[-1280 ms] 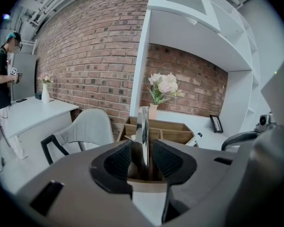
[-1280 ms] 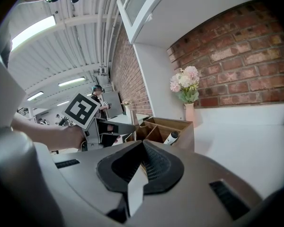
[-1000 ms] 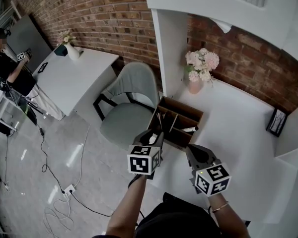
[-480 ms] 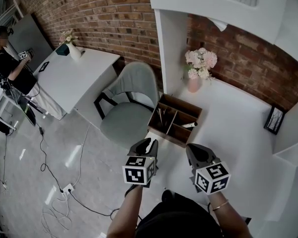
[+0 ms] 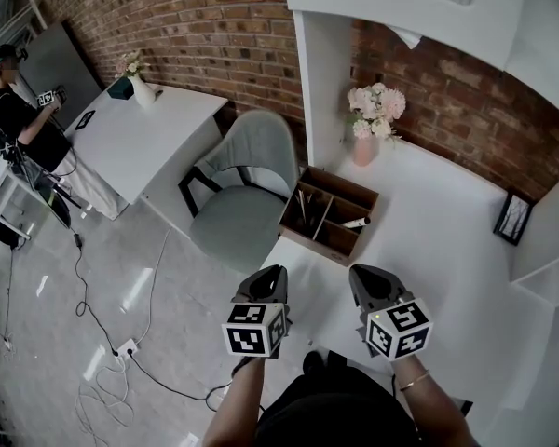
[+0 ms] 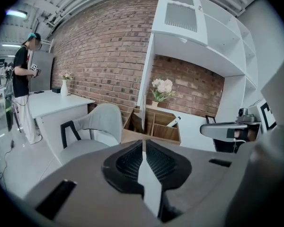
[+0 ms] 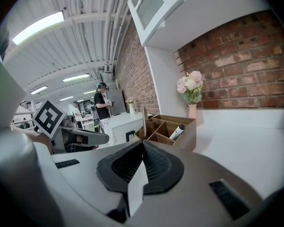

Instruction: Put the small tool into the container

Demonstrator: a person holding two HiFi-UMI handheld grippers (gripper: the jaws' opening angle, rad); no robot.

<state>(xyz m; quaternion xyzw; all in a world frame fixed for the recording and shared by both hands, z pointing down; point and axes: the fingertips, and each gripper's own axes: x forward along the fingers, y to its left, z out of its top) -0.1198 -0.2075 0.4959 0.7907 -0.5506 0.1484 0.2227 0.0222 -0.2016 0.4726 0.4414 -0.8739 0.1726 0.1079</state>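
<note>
The wooden divided container (image 5: pixel 298 231) stands on the white table (image 5: pixel 429 250), near its left edge. A small white marker-like tool (image 5: pixel 356 223) lies slanted in a right-hand compartment, and thin sticks (image 5: pixel 303 208) stand in a left one. My left gripper (image 5: pixel 270 279) hovers short of the container, above the table's near left edge. Its jaws are closing to a narrow slit with nothing between them. My right gripper (image 5: pixel 363 279) hangs beside it over the table, shut and empty. The left gripper view shows the container (image 6: pixel 154 126) and tool (image 6: pixel 173 122) ahead of the left gripper (image 6: pixel 143 141). The right gripper view shows the same container (image 7: pixel 189 131) and tool (image 7: pixel 177 131) beyond the right gripper (image 7: pixel 143 142).
A pink vase of flowers (image 5: pixel 365 147) stands behind the container by a white shelf column (image 5: pixel 321 91). A black picture frame (image 5: pixel 511 220) leans at the table's right. A grey chair (image 5: pixel 252 184) sits left of the table. Further left are a white desk (image 5: pixel 140 138), a person (image 5: pixel 19 119) and floor cables (image 5: pixel 121 343).
My left gripper has drawn back from the container toward me, and its jaws have narrowed from wide apart to a slit. The right gripper has barely moved.
</note>
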